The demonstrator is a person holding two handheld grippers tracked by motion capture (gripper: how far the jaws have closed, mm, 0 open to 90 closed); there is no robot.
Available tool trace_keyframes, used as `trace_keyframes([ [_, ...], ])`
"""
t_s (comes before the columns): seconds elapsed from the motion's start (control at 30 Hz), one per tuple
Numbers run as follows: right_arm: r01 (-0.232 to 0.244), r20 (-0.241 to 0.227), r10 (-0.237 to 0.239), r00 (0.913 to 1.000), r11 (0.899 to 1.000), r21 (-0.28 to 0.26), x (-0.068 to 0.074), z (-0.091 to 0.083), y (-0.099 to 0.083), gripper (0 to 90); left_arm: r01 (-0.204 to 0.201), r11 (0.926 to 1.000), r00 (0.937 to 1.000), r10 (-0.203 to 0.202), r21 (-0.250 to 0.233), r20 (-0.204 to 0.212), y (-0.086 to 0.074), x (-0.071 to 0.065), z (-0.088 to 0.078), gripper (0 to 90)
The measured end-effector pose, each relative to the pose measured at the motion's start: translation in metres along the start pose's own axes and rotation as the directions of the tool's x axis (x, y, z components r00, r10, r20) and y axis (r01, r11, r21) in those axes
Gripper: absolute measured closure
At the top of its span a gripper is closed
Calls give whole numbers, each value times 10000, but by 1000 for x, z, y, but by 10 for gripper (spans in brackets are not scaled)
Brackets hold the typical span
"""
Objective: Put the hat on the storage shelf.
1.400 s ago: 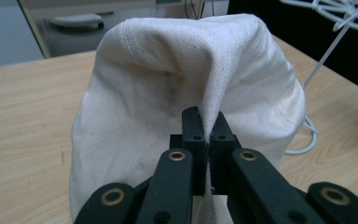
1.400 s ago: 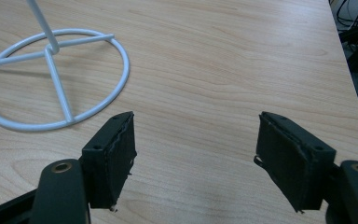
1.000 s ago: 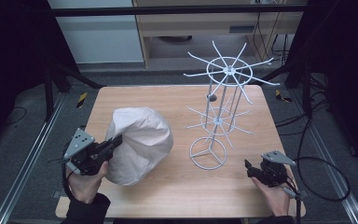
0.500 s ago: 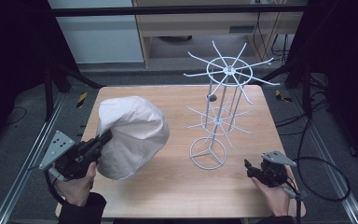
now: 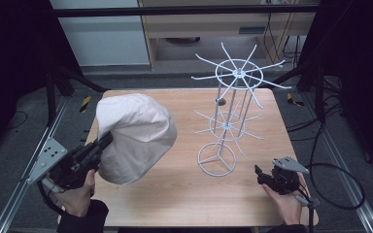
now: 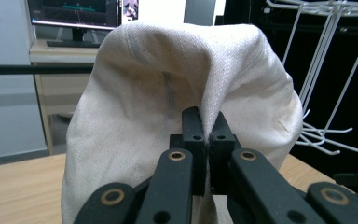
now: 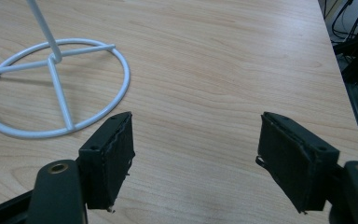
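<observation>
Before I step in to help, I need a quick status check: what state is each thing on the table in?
Cloth bag: pinched at a fold, lifted, hanging slack over the table.
Left gripper: shut on the cloth bag.
Right gripper: open, nothing between its jaws, low over the wood.
Wire rack: upright on its ring base, arms bare.

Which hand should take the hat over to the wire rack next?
Left. The left gripper is shut on the hat, already lifted. The right gripper rests open on the table beside the rack.
</observation>
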State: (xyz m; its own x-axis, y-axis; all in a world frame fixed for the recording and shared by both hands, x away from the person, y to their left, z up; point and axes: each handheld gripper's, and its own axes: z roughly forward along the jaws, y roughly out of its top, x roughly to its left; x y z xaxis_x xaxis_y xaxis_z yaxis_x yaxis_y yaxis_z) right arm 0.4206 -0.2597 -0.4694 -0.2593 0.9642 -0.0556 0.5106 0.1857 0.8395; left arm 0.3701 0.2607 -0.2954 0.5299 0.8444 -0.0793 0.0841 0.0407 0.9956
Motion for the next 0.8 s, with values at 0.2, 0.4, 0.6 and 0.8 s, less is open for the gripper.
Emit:
trace_keyframes([
  [0.2, 28, 0, -28, 10000, 10000, -35, 0, -1, 0, 268, 69, 9989, 9998, -60, -468, 211, 9, 0, -2, 885],
  [0.4, 29, -5, -29, 10000, 10000, -95, 0, -1, 0, 266, 177, 9960, 9994, -150, -874, 310, 17, 1, -2, 885],
  [0.6, 130, -15, -131, 9999, 9998, -147, 2, -1, 1, 264, 328, 9908, 9984, -264, -1316, 500, 24, 0, -1, 885],
  [0.8, 138, -8, -138, 9999, 9998, -154, 1, -1, 1, 264, 434, 9839, 9963, -296, -1737, 808, 33, -7, 1, 885],
])
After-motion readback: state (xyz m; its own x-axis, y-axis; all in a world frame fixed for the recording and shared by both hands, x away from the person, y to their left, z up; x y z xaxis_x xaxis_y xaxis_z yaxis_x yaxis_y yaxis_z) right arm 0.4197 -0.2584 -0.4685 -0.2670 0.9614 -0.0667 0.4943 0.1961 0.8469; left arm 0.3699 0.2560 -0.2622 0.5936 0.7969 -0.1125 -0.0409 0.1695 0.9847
